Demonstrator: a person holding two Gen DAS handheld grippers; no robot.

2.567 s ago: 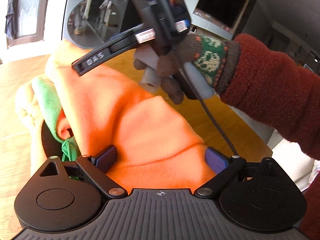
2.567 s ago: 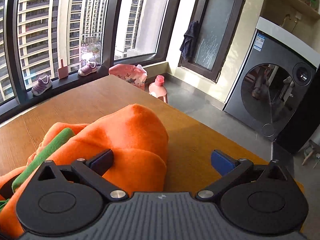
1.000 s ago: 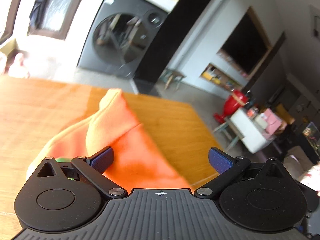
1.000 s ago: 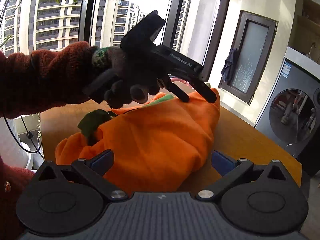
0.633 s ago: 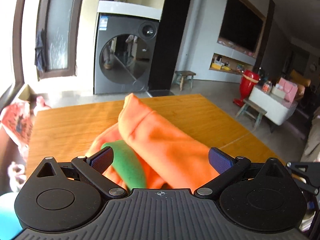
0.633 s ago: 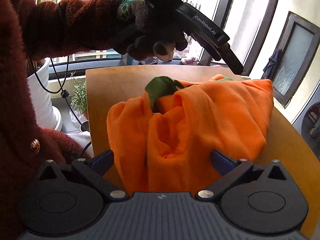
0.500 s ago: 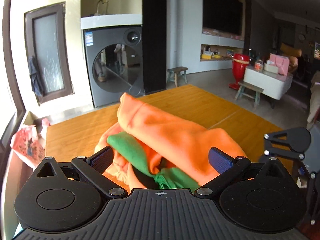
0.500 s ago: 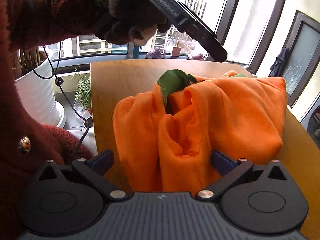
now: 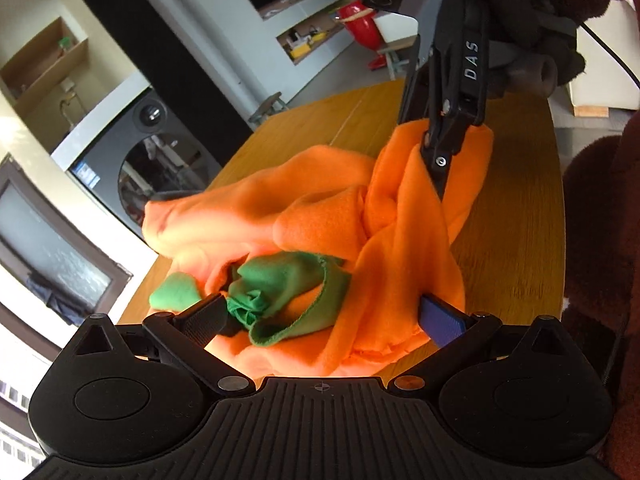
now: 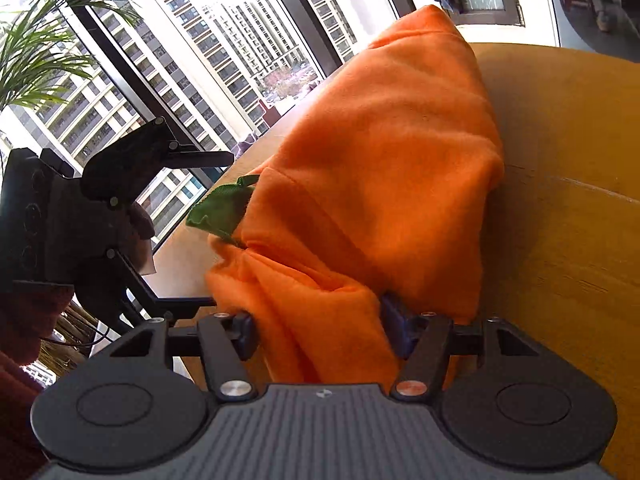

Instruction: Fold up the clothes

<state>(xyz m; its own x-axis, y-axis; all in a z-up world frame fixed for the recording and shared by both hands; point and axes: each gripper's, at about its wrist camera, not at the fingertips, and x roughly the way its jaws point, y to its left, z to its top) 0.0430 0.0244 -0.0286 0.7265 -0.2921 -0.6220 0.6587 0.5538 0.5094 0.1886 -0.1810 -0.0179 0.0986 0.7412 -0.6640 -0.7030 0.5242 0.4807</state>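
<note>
An orange fleece garment with a green lining lies bunched on the wooden table. My left gripper is open, its fingers on either side of the green collar and orange folds. My right gripper comes in from the top right of the left wrist view and pinches an orange fold. In the right wrist view the right gripper has closed partway on a thick fold of the orange garment. The left gripper shows at the left there, open.
A washing machine stands beyond the table's far end. Tall windows and a potted plant lie past the table's left edge. My red-sleeved arm fills the right side of the left wrist view.
The right gripper has moved onto the garment's near edge and closed on an orange fold. The left gripper has dropped low over the green collar, still open.
</note>
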